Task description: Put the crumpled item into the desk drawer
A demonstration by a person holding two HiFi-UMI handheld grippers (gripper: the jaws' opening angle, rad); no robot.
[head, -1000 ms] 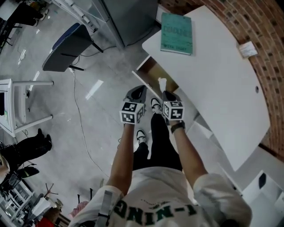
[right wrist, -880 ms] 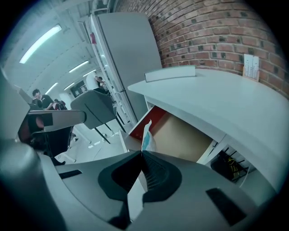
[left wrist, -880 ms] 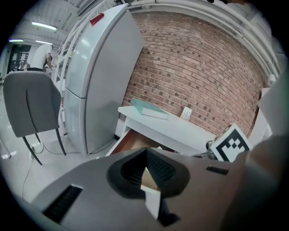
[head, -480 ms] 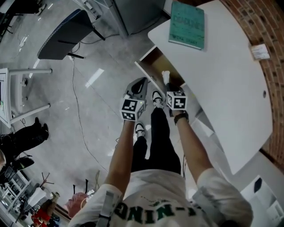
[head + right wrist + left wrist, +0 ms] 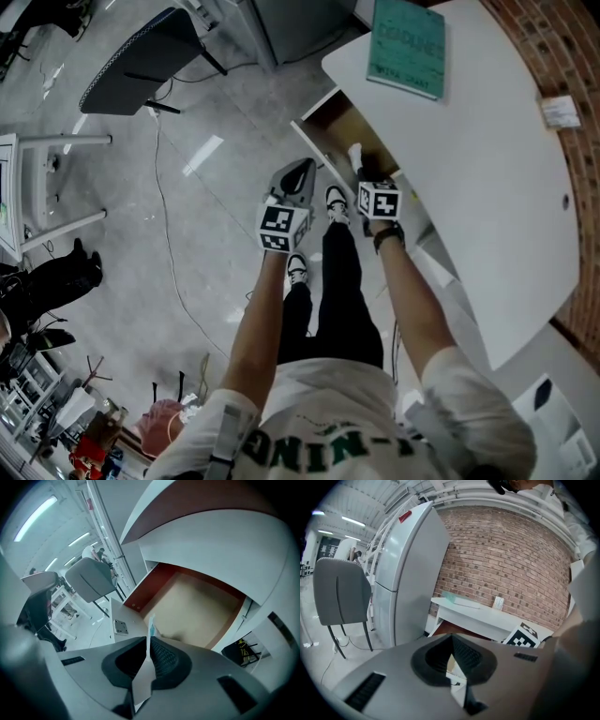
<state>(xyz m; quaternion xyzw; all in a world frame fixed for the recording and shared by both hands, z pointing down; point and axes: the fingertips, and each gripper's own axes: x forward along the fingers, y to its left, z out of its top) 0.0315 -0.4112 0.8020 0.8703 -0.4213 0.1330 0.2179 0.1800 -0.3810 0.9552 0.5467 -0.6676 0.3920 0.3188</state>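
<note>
The desk drawer (image 5: 330, 125) stands pulled out from under the white desk (image 5: 487, 178); its tan bottom (image 5: 201, 611) is bare. My right gripper (image 5: 362, 171) is shut on the crumpled white item (image 5: 354, 153), a thin paper-like piece. It hangs just over the drawer's front part. In the right gripper view the item (image 5: 151, 626) sticks out past the closed jaws of the right gripper (image 5: 149, 643). My left gripper (image 5: 300, 171) hovers left of the drawer over the floor. In its own view the left gripper (image 5: 452, 638) has its tips together with nothing between them.
A teal book (image 5: 408, 45) and a small white card (image 5: 561, 111) lie on the desk. A grey cabinet (image 5: 291, 23) stands beyond the drawer, a grey chair (image 5: 131, 75) to the left. The person's legs and shoes (image 5: 298, 270) are below the grippers. A bystander (image 5: 47, 281) is far left.
My right gripper has sunk with the white item, from above the drawer's edge to just over its inside. The left gripper has lowered slightly beside it.
</note>
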